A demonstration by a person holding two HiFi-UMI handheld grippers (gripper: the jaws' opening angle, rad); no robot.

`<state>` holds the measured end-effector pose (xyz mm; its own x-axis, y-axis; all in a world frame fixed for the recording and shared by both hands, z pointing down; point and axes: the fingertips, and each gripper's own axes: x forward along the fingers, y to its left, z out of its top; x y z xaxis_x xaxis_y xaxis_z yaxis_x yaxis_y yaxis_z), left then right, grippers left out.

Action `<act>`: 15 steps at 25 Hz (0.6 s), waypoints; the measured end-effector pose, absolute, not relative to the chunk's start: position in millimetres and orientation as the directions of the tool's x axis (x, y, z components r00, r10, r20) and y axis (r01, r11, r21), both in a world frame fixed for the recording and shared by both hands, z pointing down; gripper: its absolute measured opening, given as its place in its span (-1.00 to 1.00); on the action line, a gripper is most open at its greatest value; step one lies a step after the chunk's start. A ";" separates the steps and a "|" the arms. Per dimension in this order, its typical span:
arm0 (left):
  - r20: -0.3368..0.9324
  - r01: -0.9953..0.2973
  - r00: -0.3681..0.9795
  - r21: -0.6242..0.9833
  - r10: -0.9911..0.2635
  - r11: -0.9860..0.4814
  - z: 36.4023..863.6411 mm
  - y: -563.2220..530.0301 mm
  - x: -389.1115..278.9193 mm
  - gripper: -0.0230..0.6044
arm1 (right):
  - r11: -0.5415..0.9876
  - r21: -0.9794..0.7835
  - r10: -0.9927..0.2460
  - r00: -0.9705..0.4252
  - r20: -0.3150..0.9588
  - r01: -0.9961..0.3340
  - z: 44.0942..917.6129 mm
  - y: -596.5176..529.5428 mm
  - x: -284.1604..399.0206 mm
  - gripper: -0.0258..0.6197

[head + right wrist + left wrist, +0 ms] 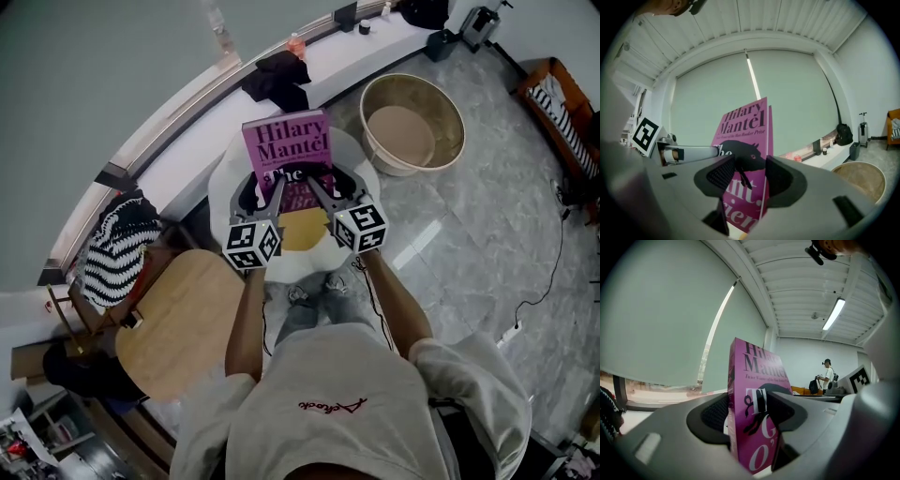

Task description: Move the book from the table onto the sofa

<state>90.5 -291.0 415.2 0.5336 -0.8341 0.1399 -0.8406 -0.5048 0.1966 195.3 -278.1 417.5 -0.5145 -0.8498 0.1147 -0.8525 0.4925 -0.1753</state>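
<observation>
Two claws are clenched on one magenta book [286, 141]. In its own view the left claw [752, 405] has a dark pad pressed to each side of the book, near the spine edge. The right claw [751, 171] grips the opposite edge in the same way, with the cover wedged between its pads. The book stands upright with its front cover facing the person, held over the round white surface [225, 187]. The author's name at the top reads clearly, but the jaws cross the lower half of the cover and break up the title. The bottom edge is hidden behind the claws, so no view shows whether it touches the surface or hangs clear of it.

A tan disc [305, 230] lies on the surface below the book, mostly covered by the marker cubes. A wooden chair [178, 319] stands beside the surface on the person's left, with striped black-and-white fabric [117, 248] just beyond it. A round beige tub [412, 122] sits on the marble floor [469, 244] to the right. Behind the surface runs a white window ledge [375, 42] with a heap of black cloth [277, 75] on it. In the left gripper view a distant person [827, 376] stands small and hard to make out.
</observation>
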 end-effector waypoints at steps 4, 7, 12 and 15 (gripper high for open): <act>0.158 -0.842 0.530 0.211 -0.833 -0.496 429.4 -294.1 83.1 -0.10 | 0.494 -0.183 -0.842 -0.520 0.141 -0.850 430.9 -282.5 188.1 -0.26; 0.184 -0.845 0.525 0.222 -0.831 -0.485 446.5 -295.5 81.8 -0.10 | 0.498 -0.192 -0.832 -0.528 0.170 -0.846 446.4 -285.2 186.8 -0.26; 0.244 -0.852 0.514 0.259 -0.822 -0.455 487.9 -295.3 75.7 -0.10 | 0.500 -0.214 -0.809 -0.541 0.230 -0.839 485.2 -287.1 180.6 -0.26; 0.280 -0.856 0.507 0.278 -0.815 -0.437 516.1 -290.9 71.0 -0.10 | 0.496 -0.235 -0.795 -0.546 0.265 -0.836 513.3 -283.6 175.8 -0.26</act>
